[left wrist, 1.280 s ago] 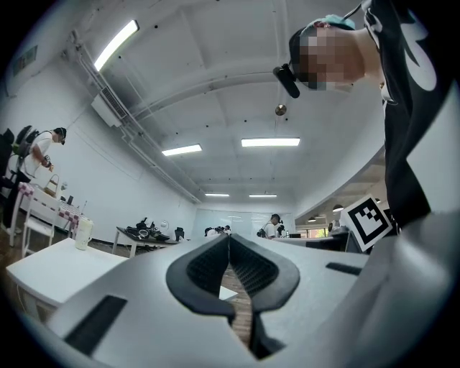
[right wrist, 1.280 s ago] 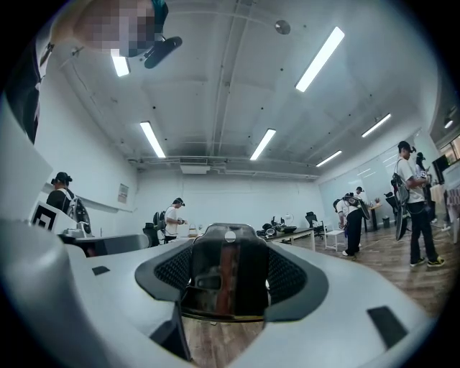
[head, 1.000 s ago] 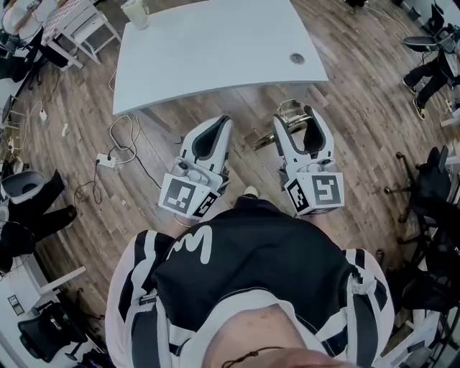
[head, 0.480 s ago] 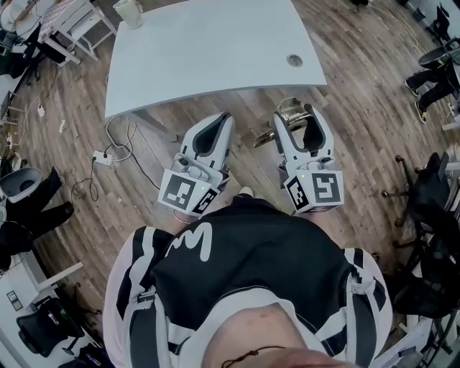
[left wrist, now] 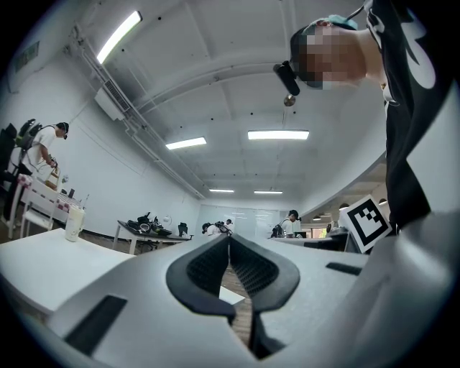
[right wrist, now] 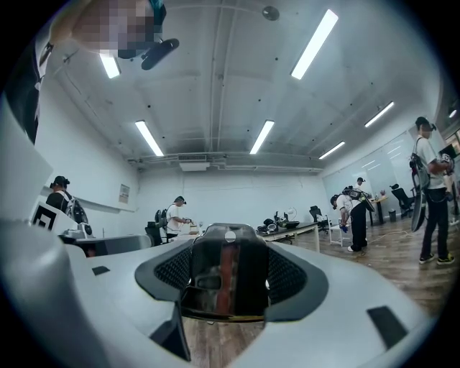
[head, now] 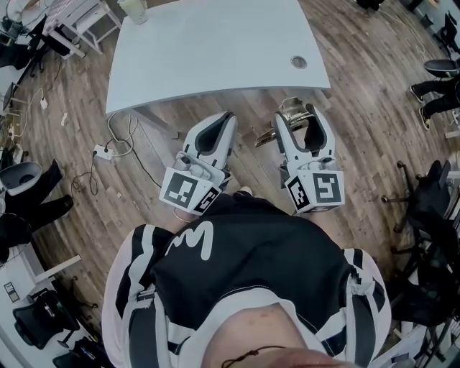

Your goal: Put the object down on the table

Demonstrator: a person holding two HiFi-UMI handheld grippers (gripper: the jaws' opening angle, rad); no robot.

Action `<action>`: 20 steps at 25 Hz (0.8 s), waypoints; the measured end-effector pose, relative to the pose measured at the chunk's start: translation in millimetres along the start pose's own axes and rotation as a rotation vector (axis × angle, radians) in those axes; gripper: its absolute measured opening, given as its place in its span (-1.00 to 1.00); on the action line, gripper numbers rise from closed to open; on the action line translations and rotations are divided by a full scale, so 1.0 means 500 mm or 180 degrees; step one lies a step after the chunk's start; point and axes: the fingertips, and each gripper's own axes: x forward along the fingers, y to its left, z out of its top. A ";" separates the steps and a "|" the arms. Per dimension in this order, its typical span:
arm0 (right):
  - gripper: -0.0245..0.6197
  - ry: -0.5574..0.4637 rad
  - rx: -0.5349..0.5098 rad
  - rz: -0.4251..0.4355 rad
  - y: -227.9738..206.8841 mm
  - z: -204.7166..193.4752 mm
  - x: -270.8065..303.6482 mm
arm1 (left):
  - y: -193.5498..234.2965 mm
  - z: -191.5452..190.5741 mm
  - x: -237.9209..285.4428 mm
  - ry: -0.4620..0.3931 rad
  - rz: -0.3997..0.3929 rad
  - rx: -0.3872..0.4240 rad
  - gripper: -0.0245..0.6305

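In the head view my right gripper (head: 297,119) hangs over the wooden floor, just short of the white table's (head: 215,50) near edge. It is shut on a shiny metallic object (head: 289,110). In the right gripper view that object (right wrist: 227,277) is dark and glossy with a reddish stripe, and it fills the gap between the black pads (right wrist: 295,277). My left gripper (head: 223,119) is level with it on the left, also short of the table. Its jaws meet with nothing between them, as the left gripper view shows for the left gripper (left wrist: 229,248).
A pale cup (head: 134,10) stands at the table's far left corner, and a round cable hole (head: 298,62) sits near its right edge. A power strip with cables (head: 100,153) lies on the floor at left. Office chairs (head: 431,190) stand at both sides. People move about in the distance.
The head view has shifted slightly, so the table sits a little differently in the picture. Both grippers stay in nearly the same place before my body, the right one still holding the object.
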 end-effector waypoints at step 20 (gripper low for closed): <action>0.01 0.0008 0.0071 0.0046 -0.005 -0.004 -0.031 | -0.044 -0.010 -0.002 0.0075 -0.0036 -0.0016 -0.89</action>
